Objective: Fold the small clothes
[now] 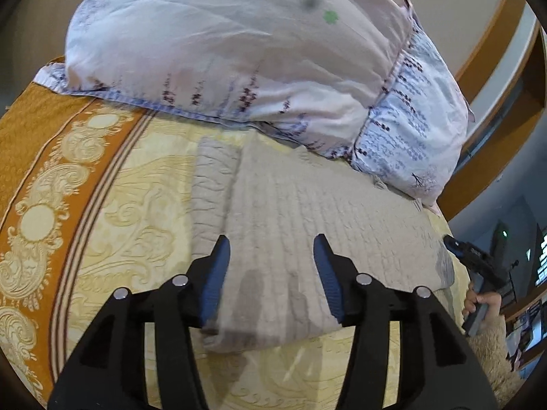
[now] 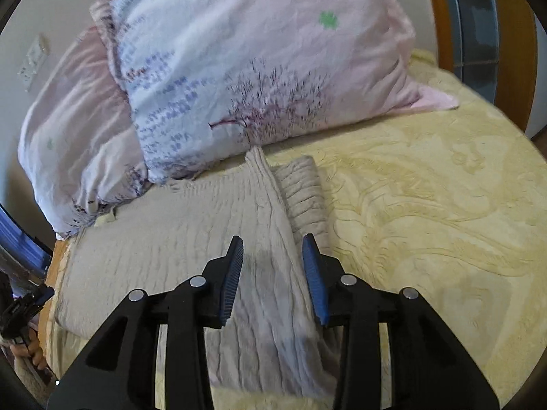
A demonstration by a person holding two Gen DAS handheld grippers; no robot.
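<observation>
**Bed surface: garment laid out, both jaws released**

Bedding forms the work surface: a bed [image 1: 112, 205] covered by a yellow embossed spread with an orange patterned border. Two pillows [image 2: 239, 68] in pale pink and blue print lie at the head end, against the wall. They touch the far edge of the garment and limit how far it can be pushed.

A grey ribbed garment [image 1: 307, 212] lies flat on the spread, just below the pillows. One side panel is turned inward over the body, leaving a raised fold ridge along its length. This judged state suggests a fold just laid down; further folds probably remain.

The left gripper [image 1: 271, 276] hovers over the near edge of the garment. Its jaws are spread, with cloth visible beneath them but nothing pinched. The right gripper [image 2: 273, 276] hovers over the folded ridge, jaws likewise spread and empty. Both point downward at a slant, placed to release or re-grip the cloth.

No containers are in view.
</observation>
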